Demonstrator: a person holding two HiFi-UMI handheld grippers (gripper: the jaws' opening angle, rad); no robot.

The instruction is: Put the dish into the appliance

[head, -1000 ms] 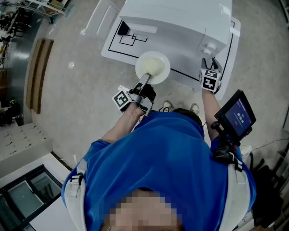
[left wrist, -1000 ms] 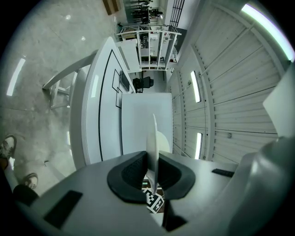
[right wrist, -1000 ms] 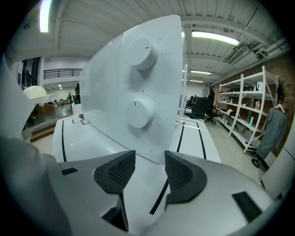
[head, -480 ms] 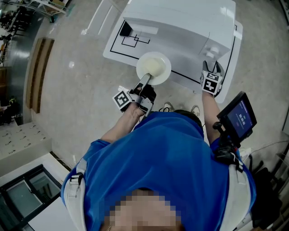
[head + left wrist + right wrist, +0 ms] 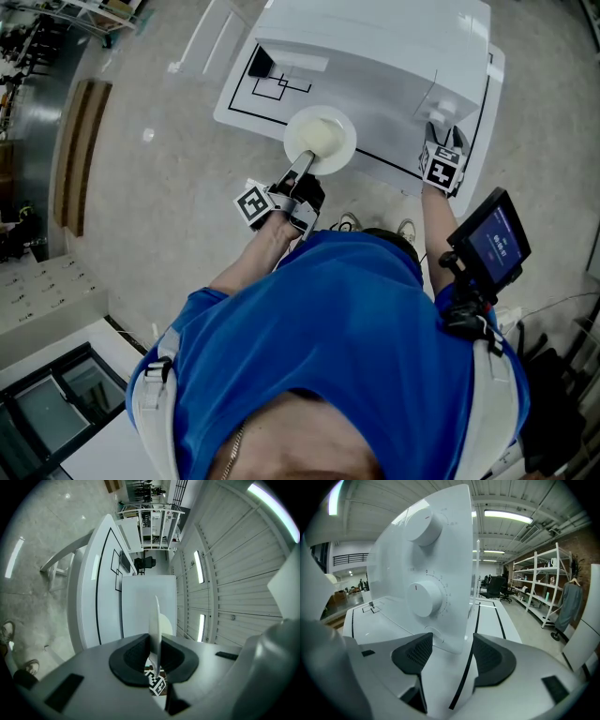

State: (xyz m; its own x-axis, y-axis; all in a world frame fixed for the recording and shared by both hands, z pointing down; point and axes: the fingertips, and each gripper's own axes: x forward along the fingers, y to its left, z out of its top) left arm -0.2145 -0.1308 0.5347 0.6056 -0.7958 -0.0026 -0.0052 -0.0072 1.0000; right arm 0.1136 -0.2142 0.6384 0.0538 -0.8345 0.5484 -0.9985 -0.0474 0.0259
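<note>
Head view: person in blue shirt [image 5: 328, 356] stands at a white worktop [image 5: 246, 105] marked with black lines. A white appliance [image 5: 375, 47] sits on the worktop. The left gripper [image 5: 304, 163] has the round white dish [image 5: 320, 139] by its near rim. The dish is up off the worktop, in front of the appliance, not inside it. The right gripper [image 5: 442, 131] is at the appliance's right front corner. A dark screen device [image 5: 494, 236] is mounted by the person's right side. Grey floor [image 5: 141, 187] all round.

Left gripper view: the picture is rolled on its side. The dish is seen edge-on, running straight out from between the black fingers [image 5: 132, 660]. Both pads are clamped tight on its rim, with no gap. Worktop and appliance are ahead, beyond the dish.

Right gripper view: the fingers [image 5: 412, 654] are spread wide, having just been opening. The pads press on nothing. The lower corner of the appliance's control panel stands just ahead in line with the gap, clear of both pads. Two round knobs are on that panel, the upper knob [image 5: 425, 527] and the lower knob [image 5: 425, 599]. A black line on the worktop runs away between the fingers. Shelving racks [image 5: 539, 583] are far back on the right.
</note>
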